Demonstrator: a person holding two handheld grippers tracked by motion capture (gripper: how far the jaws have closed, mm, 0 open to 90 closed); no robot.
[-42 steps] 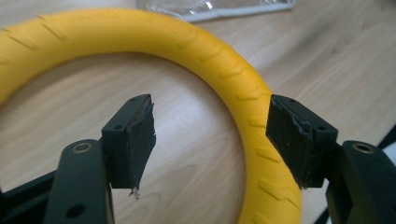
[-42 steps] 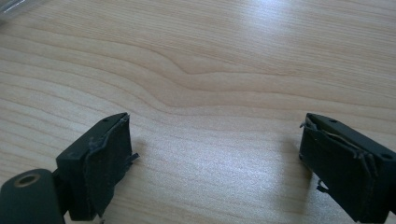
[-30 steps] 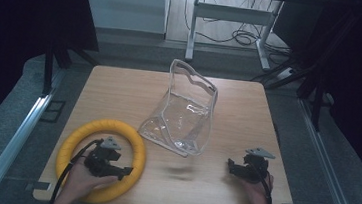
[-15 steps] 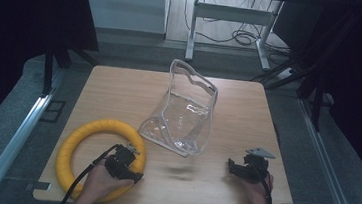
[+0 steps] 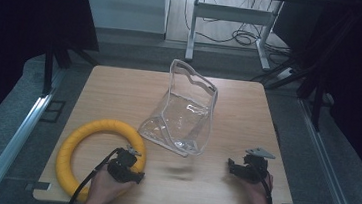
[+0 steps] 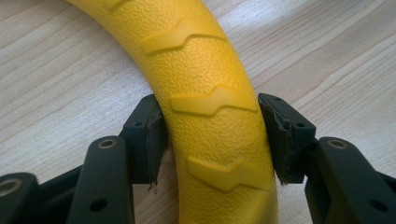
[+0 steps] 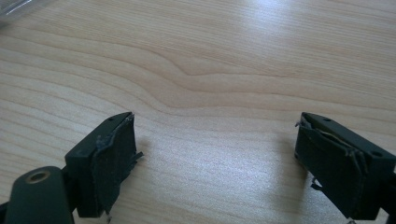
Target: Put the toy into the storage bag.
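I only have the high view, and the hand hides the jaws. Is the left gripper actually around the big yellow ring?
Observer: Yes. The left gripper straddles the textured yellow ring, with a pad against each side. Its jaws have just been closing.
Operator: Anything on the surface where it grips?
Observer: Raised zigzag ridges cross the ring between the pads.
Operator: And the right gripper?
Observer: The right gripper is open, with bare light wooden table between its jaws.

Most of the yellow ring (image 6: 210,107) beyond the left gripper view's edges; clear pouch (image 7: 18,5) barely a corner.
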